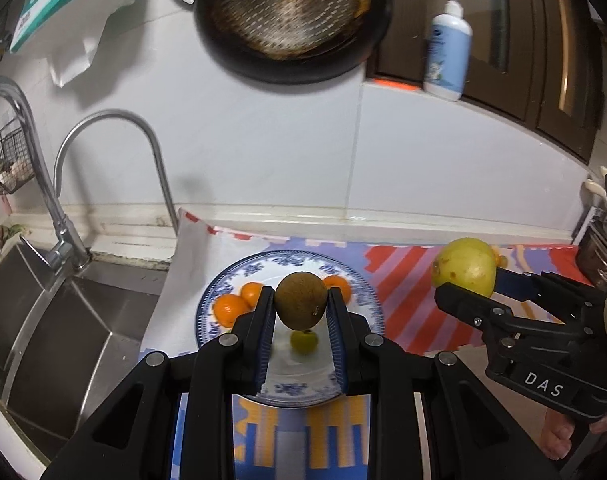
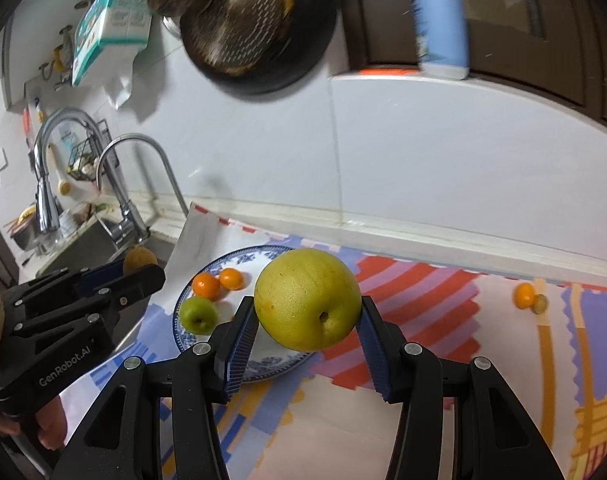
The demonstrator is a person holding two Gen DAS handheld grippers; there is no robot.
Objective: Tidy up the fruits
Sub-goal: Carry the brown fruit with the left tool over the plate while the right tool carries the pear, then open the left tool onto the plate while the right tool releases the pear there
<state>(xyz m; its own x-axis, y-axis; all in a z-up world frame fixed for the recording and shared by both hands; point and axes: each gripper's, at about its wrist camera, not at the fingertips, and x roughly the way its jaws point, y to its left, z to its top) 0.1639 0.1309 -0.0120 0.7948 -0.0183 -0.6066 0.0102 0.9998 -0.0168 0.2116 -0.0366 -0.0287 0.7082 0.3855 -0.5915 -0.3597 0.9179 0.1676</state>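
My left gripper [image 1: 300,307] is shut on a brown kiwi [image 1: 300,300] and holds it above a blue-and-white plate [image 1: 367,296]. On the plate lie small oranges [image 1: 228,309] and a small green fruit [image 1: 303,341]. My right gripper [image 2: 308,322] is shut on a large yellow-green pear [image 2: 307,299], held above the plate's right edge [image 2: 279,364]. In the left wrist view the pear [image 1: 465,266] and right gripper show at the right. In the right wrist view the left gripper [image 2: 139,274] with the kiwi [image 2: 138,260] shows at the left.
A steel sink [image 1: 43,320] and tap [image 1: 115,120] lie left of the colourful mat [image 2: 423,292]. An orange [image 2: 524,295] and a small greenish fruit [image 2: 540,304] lie on the mat far right. A dark pan [image 1: 291,20] hangs on the wall; a pump bottle [image 1: 447,48] stands on a ledge.
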